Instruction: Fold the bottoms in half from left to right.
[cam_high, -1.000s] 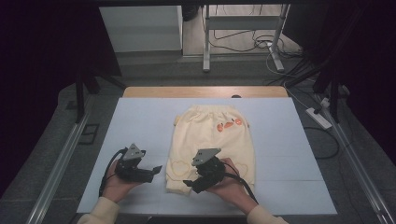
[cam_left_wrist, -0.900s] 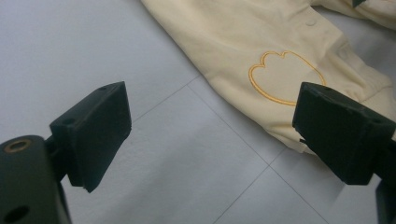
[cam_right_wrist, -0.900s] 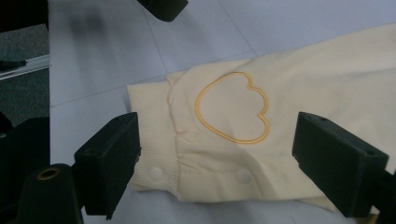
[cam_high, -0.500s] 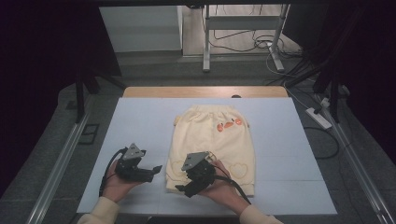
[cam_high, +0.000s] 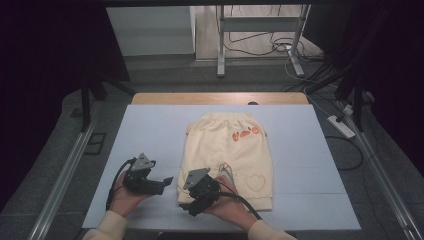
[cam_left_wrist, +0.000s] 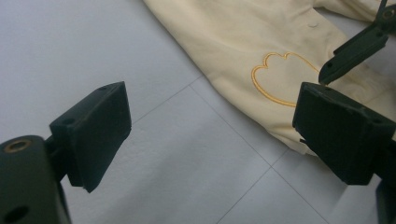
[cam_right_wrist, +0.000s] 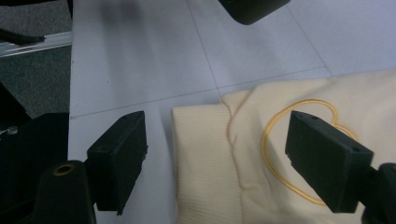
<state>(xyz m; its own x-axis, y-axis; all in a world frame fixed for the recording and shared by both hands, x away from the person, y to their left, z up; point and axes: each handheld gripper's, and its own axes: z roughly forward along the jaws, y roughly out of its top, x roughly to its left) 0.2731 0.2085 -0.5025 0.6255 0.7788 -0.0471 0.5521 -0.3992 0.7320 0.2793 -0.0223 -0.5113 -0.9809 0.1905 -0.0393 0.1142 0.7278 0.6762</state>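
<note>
A: Position of the trousers (cam_high: 227, 155)?

B: Flat on the surface (cam_high: 150, 125), waistband far, cuffs near. Right tongs (cam_high: 196, 206) over the left cuff (cam_right_wrist: 201, 154), jaws wide but just been narrowing, cloth between, unpinched. Left tongs (cam_high: 165, 181) open, beside the garment.

A: Recommendation?

B: Lower, bite the ribbed hem through both layers, then lift evenly.
</note>
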